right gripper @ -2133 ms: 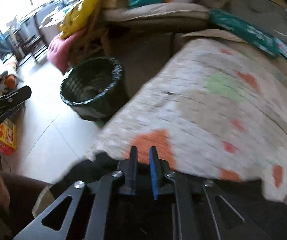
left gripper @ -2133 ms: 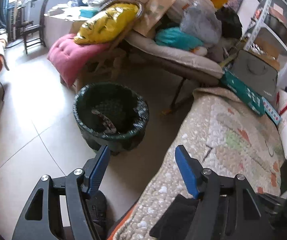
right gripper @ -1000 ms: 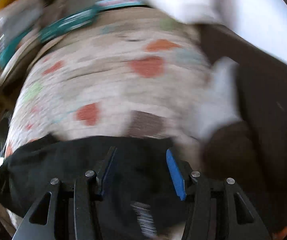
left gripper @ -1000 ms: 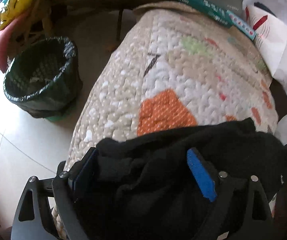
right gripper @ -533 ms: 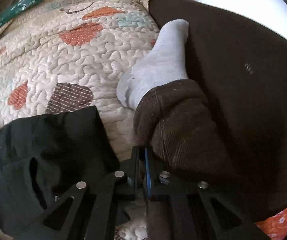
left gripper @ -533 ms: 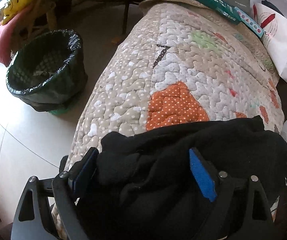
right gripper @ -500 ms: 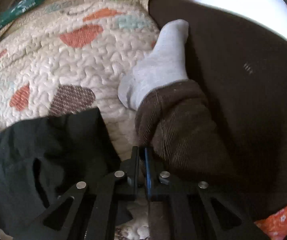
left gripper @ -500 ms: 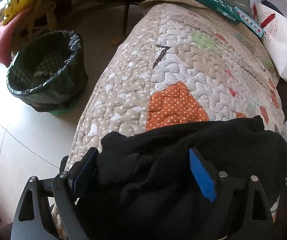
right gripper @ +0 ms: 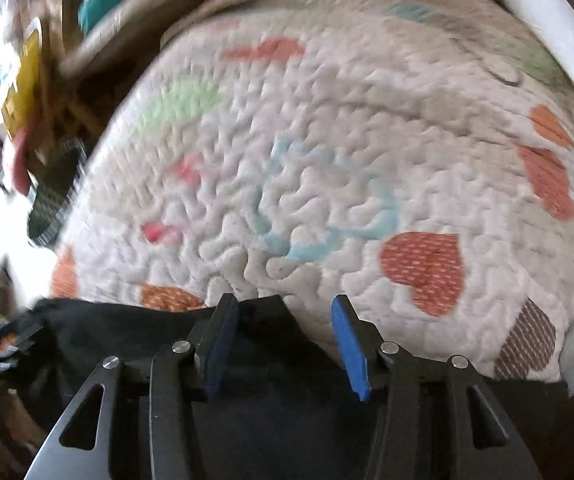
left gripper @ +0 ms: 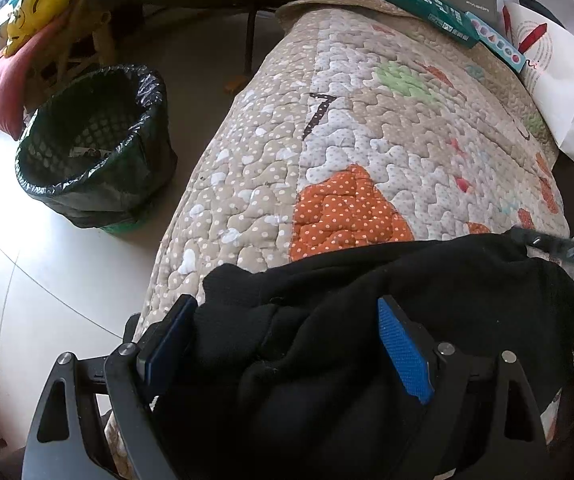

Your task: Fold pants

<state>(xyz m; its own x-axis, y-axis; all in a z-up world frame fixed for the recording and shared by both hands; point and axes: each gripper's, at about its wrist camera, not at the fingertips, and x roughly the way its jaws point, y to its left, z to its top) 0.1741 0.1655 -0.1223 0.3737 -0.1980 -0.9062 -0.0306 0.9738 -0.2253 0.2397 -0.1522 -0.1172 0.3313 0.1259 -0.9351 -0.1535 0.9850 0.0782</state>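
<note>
The black fleece pants [left gripper: 367, 320] lie bunched at the near edge of the quilted patchwork bed cover [left gripper: 367, 140]. My left gripper [left gripper: 287, 344] and right gripper [right gripper: 283, 344] both have their fingers spread over the cloth, pinching nothing. I should first pinch the waistband corners, then pull flat.

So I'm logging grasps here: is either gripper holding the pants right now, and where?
Neither. The left gripper and right gripper are both open over the black pants bunched on the quilt.
</note>
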